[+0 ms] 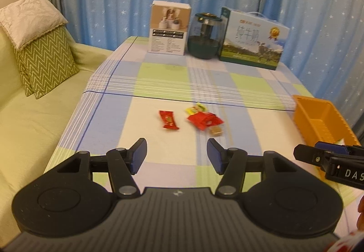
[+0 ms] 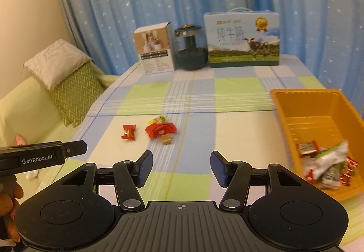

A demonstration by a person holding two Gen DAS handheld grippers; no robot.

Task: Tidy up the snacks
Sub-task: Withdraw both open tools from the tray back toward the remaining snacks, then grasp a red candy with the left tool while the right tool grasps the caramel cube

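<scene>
Snacks in red, yellow and tan wrappers [image 2: 159, 130] lie loose mid-counter, others already in orange plastic basket [image 2: 318, 102] at right; left tongs [image 1: 176, 156] and right tongs [image 2: 180, 166] both released, empty; next: reach, pinch one.

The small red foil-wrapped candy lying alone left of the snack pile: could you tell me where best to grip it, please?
Grip the small red foil-wrapped candy across its plump middle, coming down from above. It lies flat on the checked tablecloth, apart from the pile, its flared crimped ends too thin to pinch. The open left gripper seems nearest.
</scene>
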